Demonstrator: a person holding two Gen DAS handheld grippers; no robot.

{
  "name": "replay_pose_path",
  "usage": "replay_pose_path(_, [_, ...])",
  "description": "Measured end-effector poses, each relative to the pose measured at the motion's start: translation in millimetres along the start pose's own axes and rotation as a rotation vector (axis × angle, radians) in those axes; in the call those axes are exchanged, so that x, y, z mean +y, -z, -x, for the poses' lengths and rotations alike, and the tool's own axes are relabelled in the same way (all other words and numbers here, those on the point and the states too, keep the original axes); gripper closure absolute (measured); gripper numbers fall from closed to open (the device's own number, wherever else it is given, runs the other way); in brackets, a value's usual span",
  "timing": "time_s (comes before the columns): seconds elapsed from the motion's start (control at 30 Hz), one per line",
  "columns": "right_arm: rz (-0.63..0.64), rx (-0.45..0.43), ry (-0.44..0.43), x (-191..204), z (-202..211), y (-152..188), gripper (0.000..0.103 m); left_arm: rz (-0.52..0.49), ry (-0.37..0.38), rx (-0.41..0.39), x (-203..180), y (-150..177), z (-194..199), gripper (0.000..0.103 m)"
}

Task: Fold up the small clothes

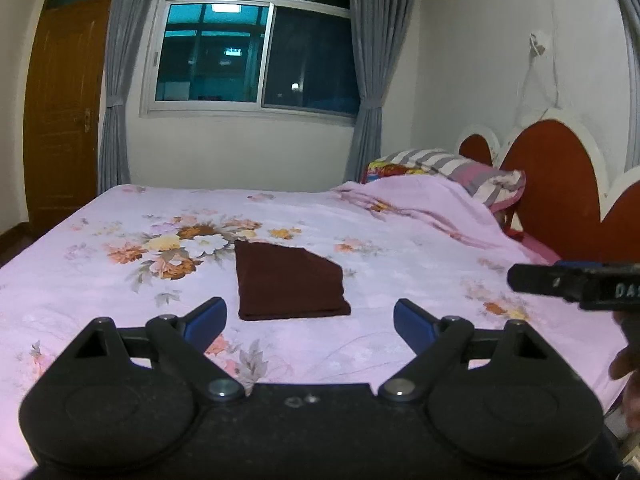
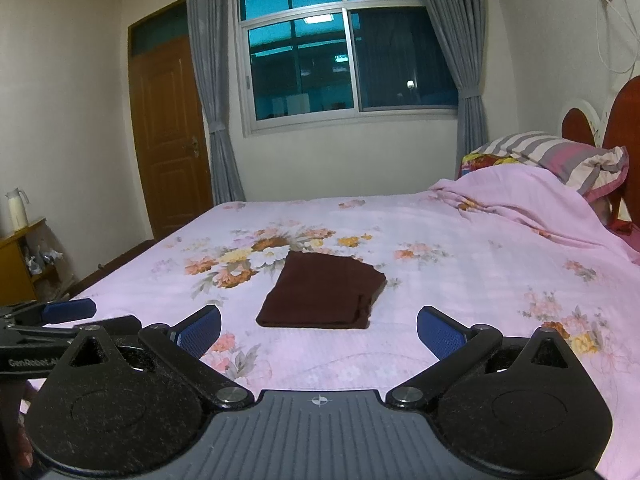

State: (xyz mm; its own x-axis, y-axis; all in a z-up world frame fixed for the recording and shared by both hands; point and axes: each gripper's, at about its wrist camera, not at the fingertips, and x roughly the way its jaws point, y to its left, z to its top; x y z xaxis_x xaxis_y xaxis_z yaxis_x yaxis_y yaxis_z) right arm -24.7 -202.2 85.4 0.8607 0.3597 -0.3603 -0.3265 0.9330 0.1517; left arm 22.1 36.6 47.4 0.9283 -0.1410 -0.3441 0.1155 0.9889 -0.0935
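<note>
Lying folded mid-bed (image 1: 120, 280), the soft, light maroon garment (image 1: 290, 286) invited an edge pinch; left gripper (image 1: 310, 320) and right gripper (image 2: 319, 330) jaws stood open, empty.

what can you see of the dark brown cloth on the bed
The dark brown cloth is a small garment of plain, matte fabric, already folded into a flat, layered packet with one slanted corner on its right side. It lies on the pink floral bedsheet, beside the printed flower bouquet. Only the sheet touches it; both grippers sit short of it, open and empty.
</note>
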Motion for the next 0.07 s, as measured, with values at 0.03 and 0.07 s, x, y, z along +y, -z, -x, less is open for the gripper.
replay_pose_path(0.03, [-0.001,0.0,0.0,-0.1,-0.3,-0.1,0.0,-0.004,0.0,-0.003,-1.8,0.2,0.6,0.012])
replay_pose_path(0.07, [-0.001,0.0,-0.001,0.0,-0.4,0.1,0.0,0.0,0.002,-0.007,-2.5,0.3,0.9,0.011])
